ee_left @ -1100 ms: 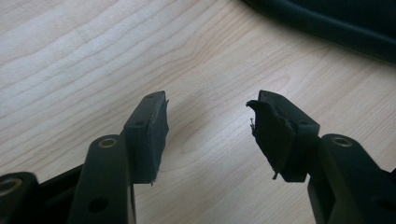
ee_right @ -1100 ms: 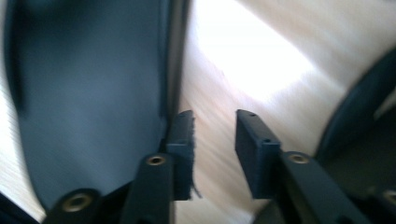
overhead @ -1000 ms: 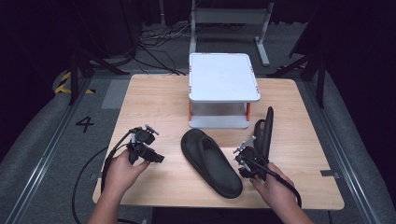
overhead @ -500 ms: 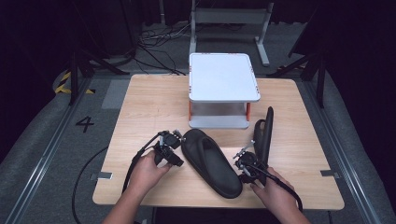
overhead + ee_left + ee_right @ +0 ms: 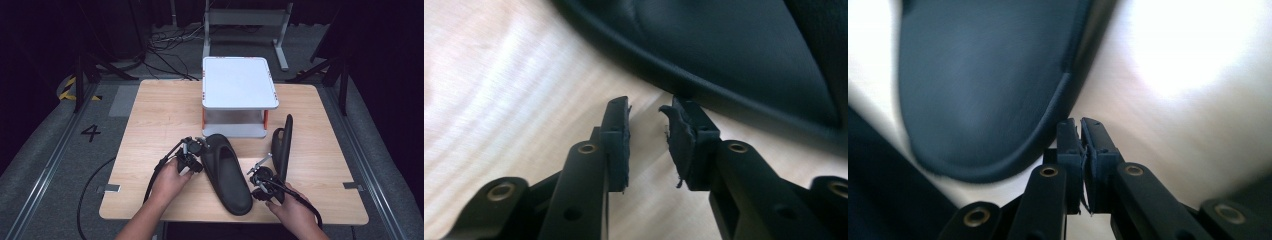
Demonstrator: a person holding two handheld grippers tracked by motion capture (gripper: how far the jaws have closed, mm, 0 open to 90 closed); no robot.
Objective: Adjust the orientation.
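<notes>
Left gripper (image 5: 644,112) nearly closed, empty, beside slipper (image 5: 227,172) toe rim; long axis diagonal. Right gripper (image 5: 1080,125) clenched, empty.

The high view looks forward and down over the whole table (image 5: 150,110) from the near side, while both gripper views sit close above its wood, sharing the flat slipper (image 5: 227,172).

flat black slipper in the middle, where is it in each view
high view: flat slipper lies at the table's front middle
left gripper view: flat slipper runs across the top right
right gripper view: a dark slipper end at upper left, can't tell if it's this one
shared landmark: the light wooden table top
</notes>
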